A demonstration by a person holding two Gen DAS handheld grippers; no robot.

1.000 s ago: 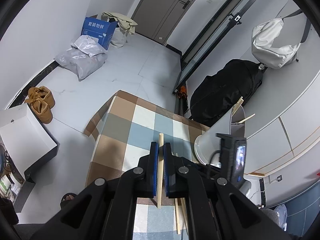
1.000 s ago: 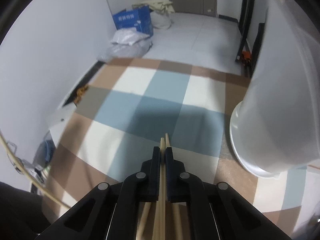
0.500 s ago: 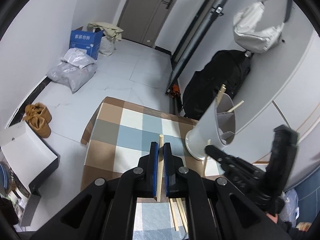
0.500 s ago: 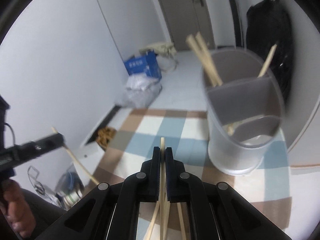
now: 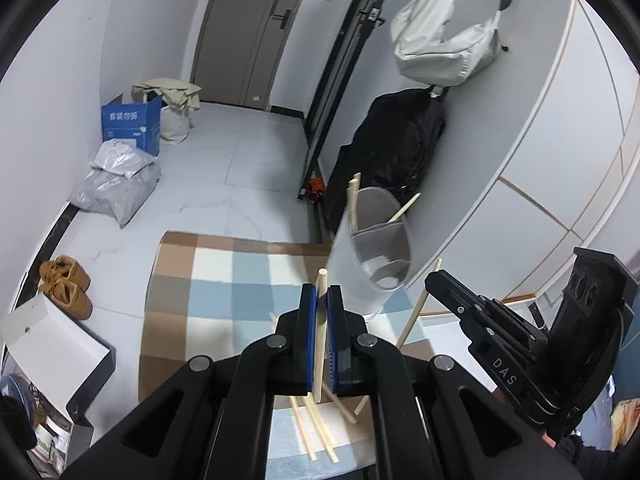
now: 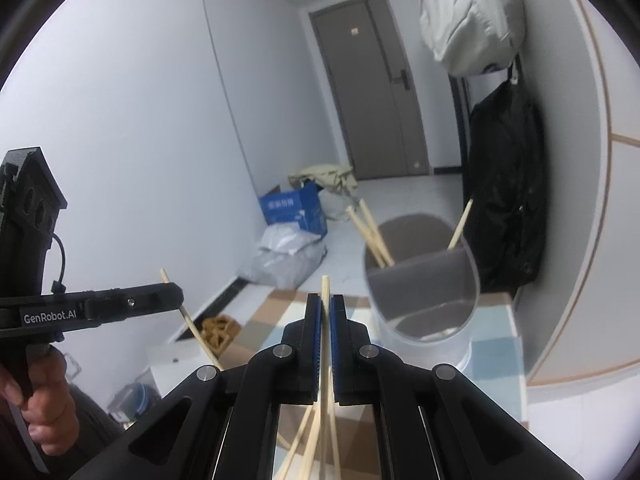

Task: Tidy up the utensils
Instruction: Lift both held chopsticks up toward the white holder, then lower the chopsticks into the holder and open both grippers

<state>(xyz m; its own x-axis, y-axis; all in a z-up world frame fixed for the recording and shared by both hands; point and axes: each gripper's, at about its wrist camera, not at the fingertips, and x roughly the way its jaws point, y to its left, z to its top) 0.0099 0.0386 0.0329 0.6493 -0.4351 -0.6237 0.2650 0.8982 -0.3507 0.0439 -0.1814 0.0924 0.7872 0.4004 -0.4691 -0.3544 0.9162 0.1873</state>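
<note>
Left jaws: my left gripper (image 5: 321,300) is clamped on a single wooden chopstick (image 5: 319,336), its tip poking up past the blue pads.
Right jaws: my right gripper (image 6: 326,312) is closed tight on a second chopstick (image 6: 326,292), held lengthwise between its pads.
Across views: from the left camera, the right gripper (image 5: 434,280) shows its stick slanting down towards the cloth; from the right camera, the left gripper (image 6: 176,294) appears side-on, a person's hand (image 6: 44,404) around its handle.
Holder: the grey utensil holder (image 5: 376,256) stands just beyond both grippers at the table's far right, divided into compartments, with several chopsticks (image 6: 372,236) already leaning in the rear one.
Loose pile: more chopsticks (image 5: 320,428) lie crossed on the cloth beneath my jaws.
Table: a checked brown, blue and white tablecloth (image 5: 224,280).
Room: blue carton (image 5: 130,126), grey bags (image 5: 116,186), tan shoes (image 5: 66,286), black bag (image 5: 400,144) against the wall.
</note>
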